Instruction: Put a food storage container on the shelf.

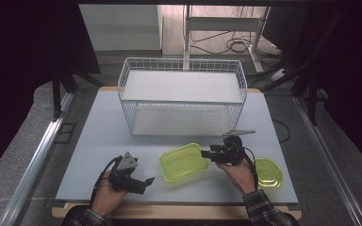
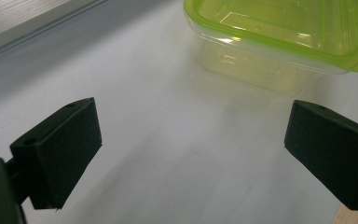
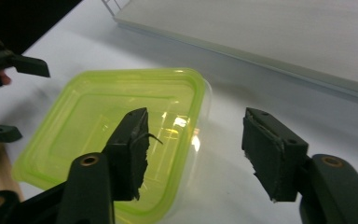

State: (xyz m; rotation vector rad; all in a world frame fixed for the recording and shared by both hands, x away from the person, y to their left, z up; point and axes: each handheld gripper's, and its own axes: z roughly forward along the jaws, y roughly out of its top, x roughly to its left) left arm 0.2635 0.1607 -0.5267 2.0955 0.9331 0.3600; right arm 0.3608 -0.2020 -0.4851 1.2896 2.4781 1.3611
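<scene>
High view: green-lidded container (image 1: 184, 162) sits just in front of the wire basket (image 1: 182, 96). Right gripper (image 1: 206, 154) at its right edge, left gripper (image 1: 147, 182) near its left; jaw gaps hard to make out.

Left gripper view: jaws wide apart, nothing between; container cut off at top.

Right gripper view: jaws apart over the container's corner; contact unclear.

I see plaid sleeves at both of my wrists, and each hand carries a black gripper with a black cable trailing back. The left gripper (image 1: 143, 181) has a grey three-cornered plate on top. The right gripper (image 3: 193, 149) has worn, ragged pads (image 3: 137, 149) and brass-coloured screws at its joints.
</scene>
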